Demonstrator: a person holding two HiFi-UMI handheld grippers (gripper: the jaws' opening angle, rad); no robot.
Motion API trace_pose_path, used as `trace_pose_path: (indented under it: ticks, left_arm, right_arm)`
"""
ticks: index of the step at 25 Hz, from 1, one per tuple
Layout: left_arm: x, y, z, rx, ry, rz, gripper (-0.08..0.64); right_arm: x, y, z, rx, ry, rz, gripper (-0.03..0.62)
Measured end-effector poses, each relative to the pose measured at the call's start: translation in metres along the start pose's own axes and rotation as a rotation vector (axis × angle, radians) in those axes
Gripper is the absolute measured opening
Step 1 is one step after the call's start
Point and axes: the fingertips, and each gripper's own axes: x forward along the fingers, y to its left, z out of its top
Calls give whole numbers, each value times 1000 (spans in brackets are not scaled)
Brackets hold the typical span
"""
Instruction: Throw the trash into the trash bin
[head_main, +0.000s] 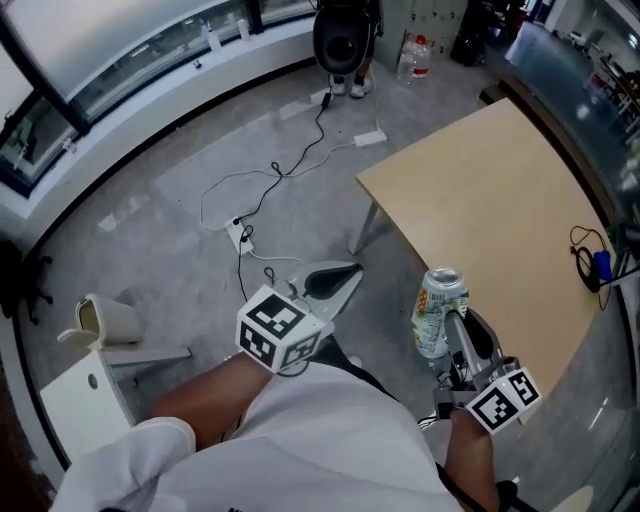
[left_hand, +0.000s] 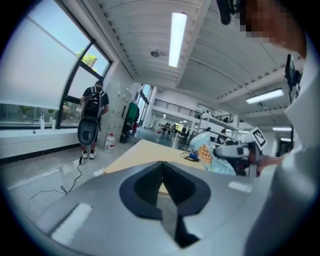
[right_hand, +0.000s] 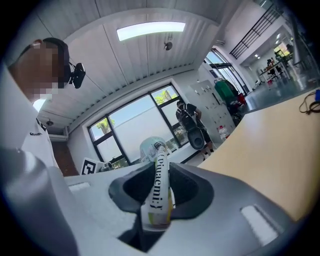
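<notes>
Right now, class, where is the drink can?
In the head view the drink can is at lower right, clamped upright in the right gripper, by the near edge of the wooden table.

Head view looked steeply down onto floor and wooden table (head_main: 480, 200). Each gripper view rode close behind its own jaws, facing nearly level. Both caught that table and a bystander (left_hand: 93, 107), the left one also the right gripper (left_hand: 220, 151).
</notes>
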Motion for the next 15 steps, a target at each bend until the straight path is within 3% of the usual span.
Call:
trace_pose_path:
  ticks: [4,9,15]
  left_arm:
    - [-43,70,22,-93,-100,134,5]
    - [-101,141,41,-108,-177,306,3]
    - [-168,214,37,-148,-227,473,5]
  right_arm:
    - [42,20,1,-36,42,82,92]
    - [106,47,-2,-74,104,191,92]
    - [192,85,-12,-105,180,313,92]
